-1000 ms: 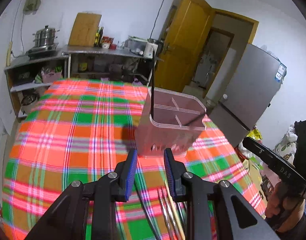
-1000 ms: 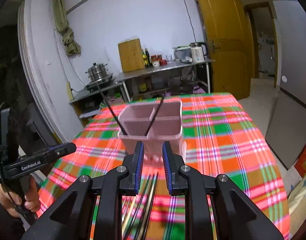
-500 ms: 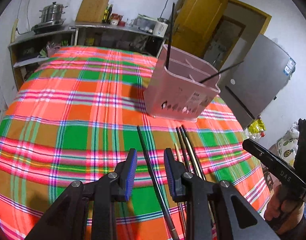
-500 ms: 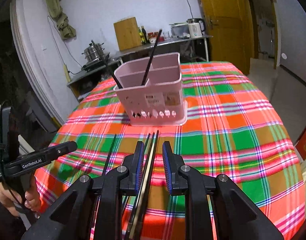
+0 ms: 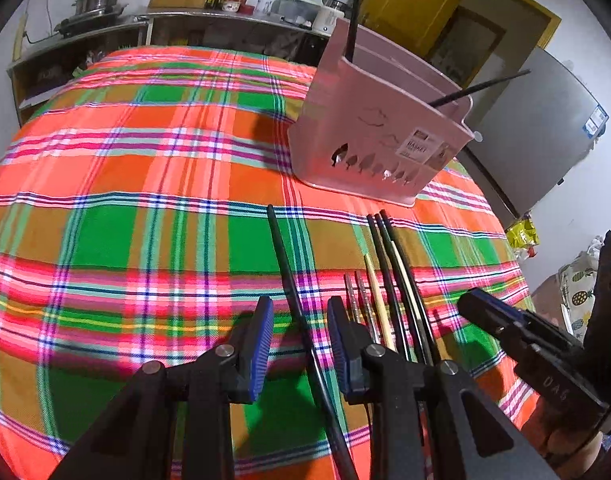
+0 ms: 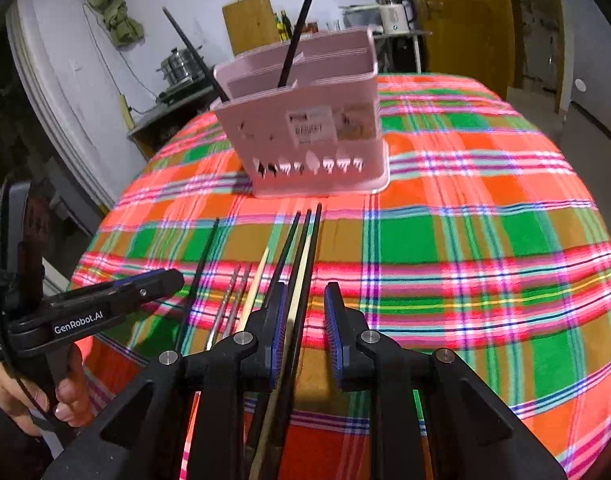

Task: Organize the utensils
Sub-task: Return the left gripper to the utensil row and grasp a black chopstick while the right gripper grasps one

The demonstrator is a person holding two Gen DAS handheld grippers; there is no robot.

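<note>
A pink utensil holder (image 5: 379, 132) (image 6: 309, 132) stands on the plaid tablecloth with two black chopsticks (image 6: 295, 36) leaning in it. Several chopsticks lie in front of it: a lone black one (image 5: 283, 264) (image 6: 199, 276), two metal ones (image 5: 359, 300) (image 6: 229, 304), a wooden one (image 5: 375, 292) (image 6: 257, 284) and a bundle of black and pale ones (image 5: 393, 264) (image 6: 301, 260). My left gripper (image 5: 300, 344) is open, low over the lone black chopstick, which runs between its jaws. My right gripper (image 6: 304, 334) is open, low over the bundle, whose rightmost sticks run between its jaws.
The plaid table (image 6: 485, 208) drops off at its near and side edges. A metal counter (image 5: 185, 20) with pots, bottles and a kettle stands behind it. A yellow door (image 6: 461, 12) and a grey fridge (image 5: 545, 132) are to the right.
Both grippers have come down and back from above the holder toward the chopsticks on the cloth. Both stayed open.
</note>
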